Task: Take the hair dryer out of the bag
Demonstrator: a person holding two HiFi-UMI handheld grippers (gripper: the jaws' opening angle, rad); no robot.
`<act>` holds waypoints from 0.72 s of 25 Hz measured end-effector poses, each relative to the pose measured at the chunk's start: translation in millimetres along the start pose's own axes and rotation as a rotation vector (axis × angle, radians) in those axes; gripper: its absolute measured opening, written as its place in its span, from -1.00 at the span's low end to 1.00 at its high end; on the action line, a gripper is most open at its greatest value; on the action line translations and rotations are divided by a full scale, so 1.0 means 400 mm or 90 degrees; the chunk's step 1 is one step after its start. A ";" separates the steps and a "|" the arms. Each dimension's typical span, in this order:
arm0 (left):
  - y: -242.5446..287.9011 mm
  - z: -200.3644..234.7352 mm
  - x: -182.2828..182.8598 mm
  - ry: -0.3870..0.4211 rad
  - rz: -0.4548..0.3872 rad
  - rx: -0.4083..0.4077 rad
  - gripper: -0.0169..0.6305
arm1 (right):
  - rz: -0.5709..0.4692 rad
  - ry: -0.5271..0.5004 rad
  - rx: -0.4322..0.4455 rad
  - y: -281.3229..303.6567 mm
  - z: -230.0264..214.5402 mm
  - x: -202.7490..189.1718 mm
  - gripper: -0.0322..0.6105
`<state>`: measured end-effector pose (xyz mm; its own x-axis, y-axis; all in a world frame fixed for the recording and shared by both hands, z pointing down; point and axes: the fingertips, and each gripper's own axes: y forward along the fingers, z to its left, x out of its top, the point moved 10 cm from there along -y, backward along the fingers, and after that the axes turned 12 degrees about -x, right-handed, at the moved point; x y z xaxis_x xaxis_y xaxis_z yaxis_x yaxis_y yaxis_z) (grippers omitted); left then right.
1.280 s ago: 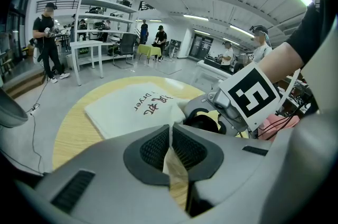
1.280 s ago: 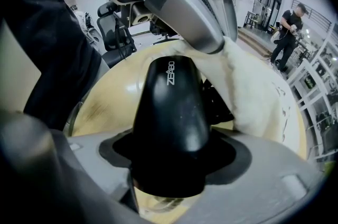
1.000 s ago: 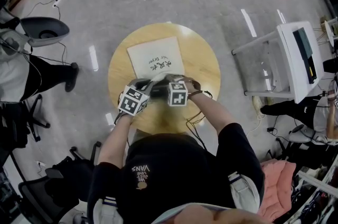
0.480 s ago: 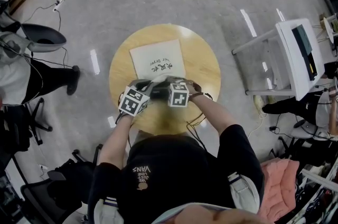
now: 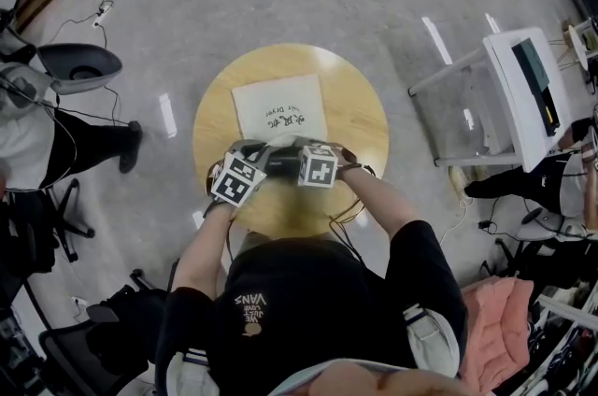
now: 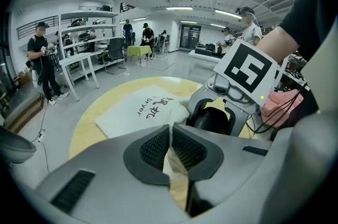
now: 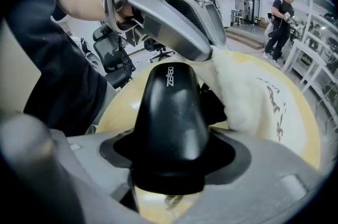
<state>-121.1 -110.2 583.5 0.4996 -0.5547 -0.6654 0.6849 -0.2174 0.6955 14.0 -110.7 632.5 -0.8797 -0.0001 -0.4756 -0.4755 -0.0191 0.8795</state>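
Centre frame on the table point(image 5: 360, 119): left gripper point(image 6: 170, 148) nearly shut, pinching the white bag point(image 6: 138, 112) edge, right gripper point(image 7: 169, 162) clamped round the black hair dryer point(image 7: 171, 106) at the bag's mouth; thin cloth may slip the pinch, dragging the bag along.

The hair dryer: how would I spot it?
Find the round wooden table, then the white cloth bag lying on it. At the bag's near end, the right gripper clamps the hair dryer: glossy black against pale cloth.
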 end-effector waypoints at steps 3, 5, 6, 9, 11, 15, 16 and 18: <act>0.000 0.000 -0.007 0.003 0.000 0.002 -0.85 | -0.010 0.016 0.007 -0.007 0.013 0.003 0.19; -0.001 0.000 -0.012 0.002 -0.001 0.001 -0.85 | -0.012 0.025 0.011 -0.012 0.024 0.006 0.19; 0.000 0.000 -0.012 0.001 -0.002 -0.001 -0.85 | -0.013 0.030 0.014 -0.016 0.028 0.005 0.19; 0.009 0.001 -0.003 -0.002 -0.003 -0.007 -0.85 | -0.018 0.047 0.018 -0.029 0.034 -0.002 0.19; 0.011 0.003 0.001 0.000 -0.003 -0.010 -0.85 | -0.018 0.054 0.018 -0.036 0.041 -0.002 0.19; 0.010 0.002 0.005 0.007 -0.001 -0.015 -0.85 | -0.022 0.060 0.019 -0.046 0.063 0.002 0.19; 0.010 0.003 0.006 0.008 0.000 -0.016 -0.85 | -0.024 0.059 0.019 -0.047 0.068 0.003 0.19; 0.010 0.007 0.010 0.010 0.001 -0.016 -0.85 | -0.028 0.058 0.018 -0.051 0.078 0.004 0.19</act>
<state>-117.9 -115.4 584.3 0.5091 -0.5418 -0.6688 0.6972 -0.1960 0.6895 22.1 -79.0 614.5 -0.8544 -0.0911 -0.5116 -0.5143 0.0072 0.8576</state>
